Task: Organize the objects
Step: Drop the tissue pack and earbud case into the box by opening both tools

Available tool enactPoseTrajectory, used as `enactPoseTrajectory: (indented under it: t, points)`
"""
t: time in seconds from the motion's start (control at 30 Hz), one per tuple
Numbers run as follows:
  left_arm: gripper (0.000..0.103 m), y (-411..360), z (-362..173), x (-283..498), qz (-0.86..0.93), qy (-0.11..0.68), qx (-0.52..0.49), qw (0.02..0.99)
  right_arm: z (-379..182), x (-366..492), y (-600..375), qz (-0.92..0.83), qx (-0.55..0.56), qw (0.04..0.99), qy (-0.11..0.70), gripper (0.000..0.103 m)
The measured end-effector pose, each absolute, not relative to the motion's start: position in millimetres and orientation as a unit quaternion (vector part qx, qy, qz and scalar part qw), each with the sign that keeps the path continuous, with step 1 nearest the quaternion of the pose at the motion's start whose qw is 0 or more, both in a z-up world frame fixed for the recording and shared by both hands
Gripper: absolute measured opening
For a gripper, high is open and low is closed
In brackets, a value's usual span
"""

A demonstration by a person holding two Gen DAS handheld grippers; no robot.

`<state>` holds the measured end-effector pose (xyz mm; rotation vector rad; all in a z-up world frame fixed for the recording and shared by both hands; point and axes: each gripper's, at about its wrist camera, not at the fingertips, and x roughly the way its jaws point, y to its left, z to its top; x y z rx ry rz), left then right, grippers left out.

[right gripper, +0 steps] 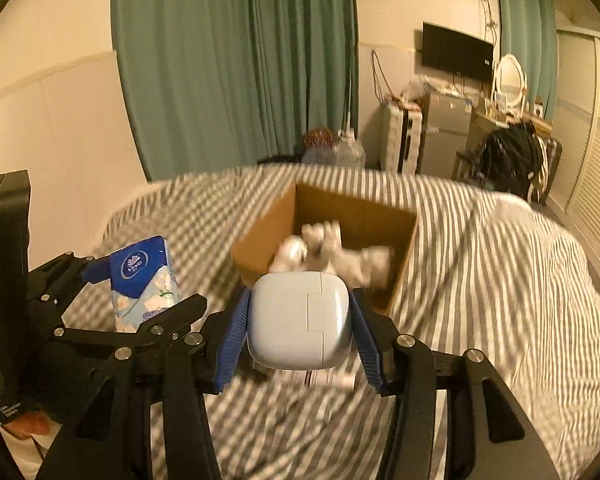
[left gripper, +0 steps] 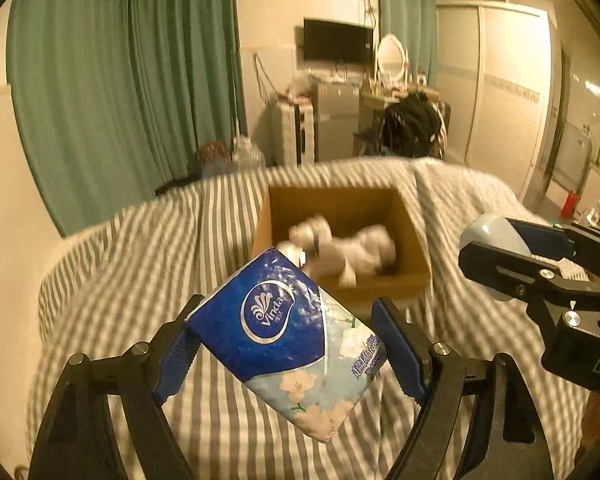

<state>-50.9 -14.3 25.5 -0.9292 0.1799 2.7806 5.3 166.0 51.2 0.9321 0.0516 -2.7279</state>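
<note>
Up close in the left wrist view, the left tool (left gripper: pixel 286 344) is clamped on a blue Vinda tissue pack (left gripper: pixel 290 342), which sits tilted between the blue pads (left gripper: pixel 398 354) above the striped bed cover (left gripper: pixel 140 264). Beyond it, farther along the bed, stands an open cardboard box (left gripper: pixel 410 240) holding a blurred white thing, perhaps a plush toy (left gripper: pixel 364 250). At the right edge the right tool (left gripper: pixel 500 256) holds a pale rounded case (left gripper: pixel 490 232), near the box's right wall. Green curtains (left gripper: pixel 120 80) hang at the far left, and a dark screen (left gripper: pixel 338 42) is mounted on the far wall.

From the right wrist view, the right tool (right gripper: pixel 300 320) grips the pale rounded case (right gripper: pixel 300 320) from both sides, just before the near wall of the cardboard box (right gripper: pixel 260 240). The plush toy (right gripper: pixel 332 256) lies inside the box, smeared by motion. To the left, the left tool (right gripper: pixel 140 290) holds the tissue pack (right gripper: pixel 144 280) upright over the bed cover (right gripper: pixel 480 280), left of the box and apart from it.
</note>
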Motion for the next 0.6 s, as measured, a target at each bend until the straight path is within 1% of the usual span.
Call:
enactPoseTrajectory:
  t: [0.13,0.3,0.6]
  points:
    - [0.085,-9.3,48.8,-79.4,0.952,0.059,-0.284,0.1,72.4,-23.7,166.9,-0.944,0.301,0.134,0.009,0.05]
    - [0.085,-3.8,56.4,-122.0,0.957,0.06,-0.265,0.098,82.2,-68.4,170.5,-0.947,0.295,0.13,0.007,0.05]
    - [0.085,14.5,15.6,-220.3,0.945,0.065,-0.299,0.115,66.0,-153.3,181.7,-0.942,0.316,0.113,-0.004,0.05]
